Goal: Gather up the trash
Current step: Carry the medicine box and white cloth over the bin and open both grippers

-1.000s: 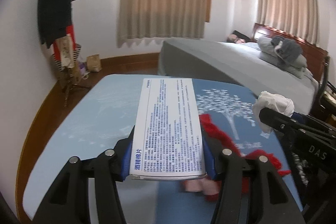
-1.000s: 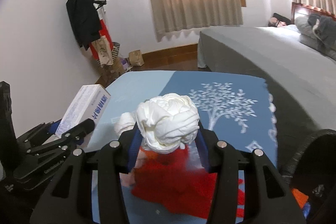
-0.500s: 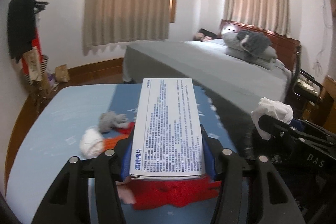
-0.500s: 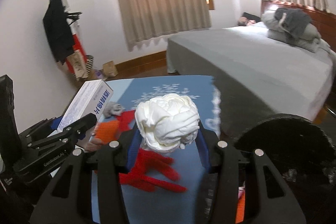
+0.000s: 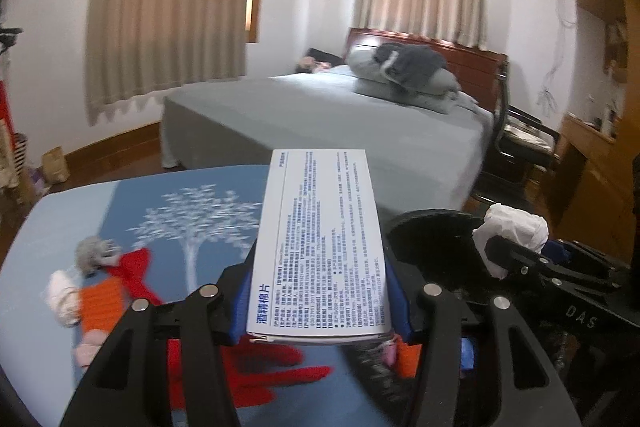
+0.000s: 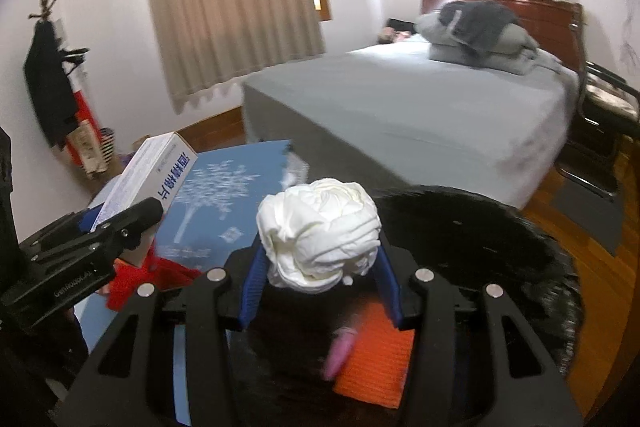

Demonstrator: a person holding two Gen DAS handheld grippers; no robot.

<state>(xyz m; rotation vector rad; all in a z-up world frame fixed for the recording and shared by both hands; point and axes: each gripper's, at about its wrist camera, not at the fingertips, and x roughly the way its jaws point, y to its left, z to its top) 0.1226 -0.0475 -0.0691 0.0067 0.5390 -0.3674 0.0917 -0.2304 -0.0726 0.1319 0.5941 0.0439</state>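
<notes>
My left gripper (image 5: 320,301) is shut on a white printed carton (image 5: 320,247), held flat between its blue pads; the same carton (image 6: 154,177) shows at the left of the right wrist view. My right gripper (image 6: 320,287) is shut on a crumpled white paper ball (image 6: 320,231), also seen as the white ball (image 5: 510,239) at the right of the left wrist view. Below the right gripper lies the dark opening of a black bin (image 6: 500,239), with an orange ribbed piece (image 6: 376,367) and a pink item (image 6: 340,351) inside.
A blue tablecloth with a white tree print (image 5: 192,223) covers the table; red cloth (image 5: 136,271), an orange piece (image 5: 100,303), a grey clump (image 5: 94,253) and a whitish wad (image 5: 60,293) lie on it. A grey bed (image 6: 400,107) stands behind, wooden floor (image 6: 600,267) to the right.
Both grippers swung to the right across the table with their loads still held. The coat stand has slid out of the left view, and the black bin now lies under the right gripper.
</notes>
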